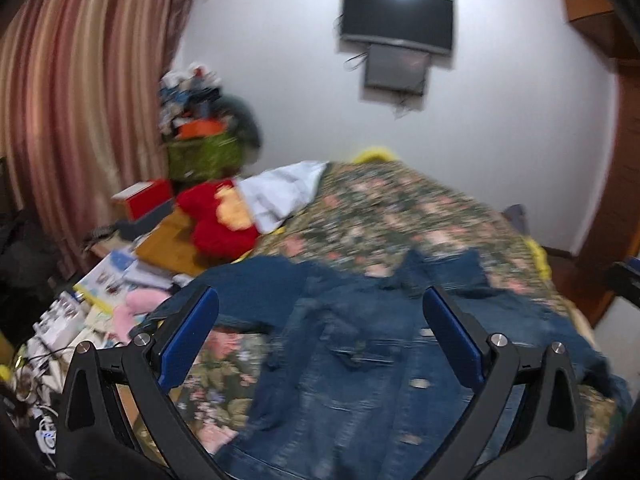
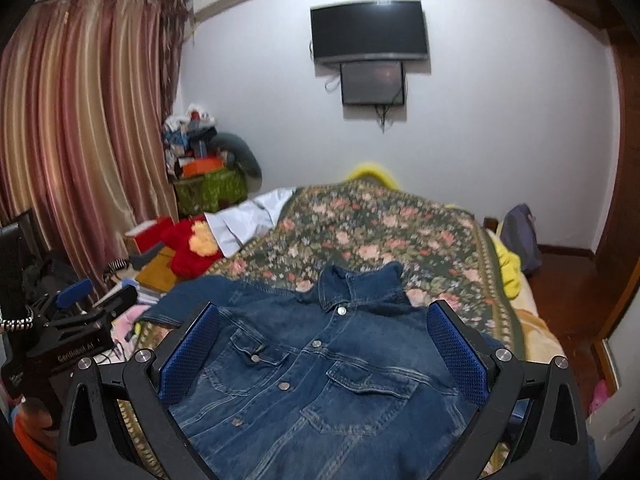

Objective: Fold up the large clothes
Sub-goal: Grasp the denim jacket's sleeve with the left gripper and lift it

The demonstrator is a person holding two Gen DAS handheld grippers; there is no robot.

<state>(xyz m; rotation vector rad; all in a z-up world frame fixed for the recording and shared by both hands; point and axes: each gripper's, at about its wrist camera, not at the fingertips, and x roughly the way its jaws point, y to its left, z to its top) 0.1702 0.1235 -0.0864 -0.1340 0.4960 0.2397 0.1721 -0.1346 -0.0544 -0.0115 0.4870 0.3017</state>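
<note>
Jacket [image 2: 320, 364] lies flat, front up, on the bed [image 2: 400, 224]. Right gripper [image 2: 322, 360] and left gripper [image 1: 320, 356] hover wide and empty. Only the right view shows the collar sharply; the left view is blurred

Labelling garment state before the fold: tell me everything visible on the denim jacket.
The denim jacket is dark blue, washed-looking, spread front up on the floral bedspread, buttoned with metal buttons, collar pointing away, two flapped chest pockets, one sleeve out toward the cluttered side. Both open claws, left claw and right claw, hover above it, not gripping.
</note>
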